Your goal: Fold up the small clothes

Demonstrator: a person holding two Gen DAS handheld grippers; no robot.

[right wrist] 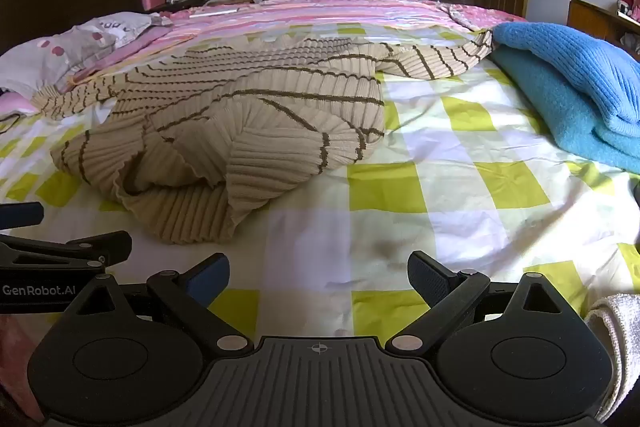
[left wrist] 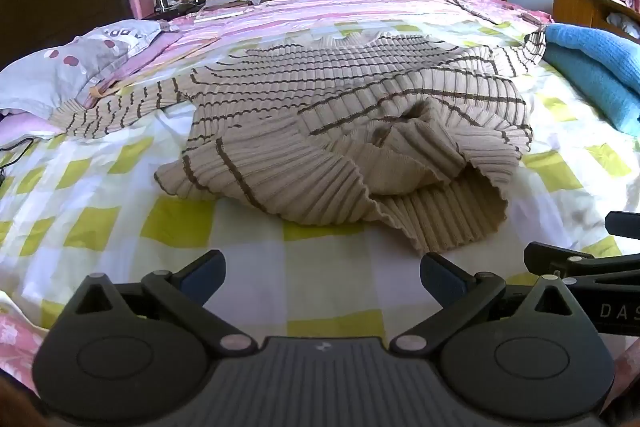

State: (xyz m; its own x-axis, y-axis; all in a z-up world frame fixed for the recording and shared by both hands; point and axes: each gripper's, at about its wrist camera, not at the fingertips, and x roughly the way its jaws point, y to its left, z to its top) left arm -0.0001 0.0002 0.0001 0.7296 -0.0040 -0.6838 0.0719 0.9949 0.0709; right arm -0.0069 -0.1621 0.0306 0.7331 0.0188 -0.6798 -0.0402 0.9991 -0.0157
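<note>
1. Left wrist view: one beige striped sweater (left wrist: 320, 115) lies crumpled on the bed (left wrist: 100, 227), its hem bunched and rolled over towards the viewer, one sleeve trailing to the pillow (left wrist: 72, 67) side, the other towards the blue items. It is not yet flattened; judged unfolded.
2. Left gripper (left wrist: 322, 277) hovers short of the hem, fingers spread wide, nothing between them. It is likely held back and apart so as to be ready for the near edge.
3. Right wrist view: right gripper (right wrist: 318, 279) hovers over bare checked bedsheet, to the right of the sweater, fingers likewise spread wide and empty. Both tools sit side by side, each visible at the other's frame edge.
4. Blue knitwear (right wrist: 580, 75) rests at the right, well apart from the grippers; it appears folded and stacked, seemingly two layers, though the exact number cannot be told.
5. Count: one sweater in work, two grippers, one pillow, one blue stack.
</note>
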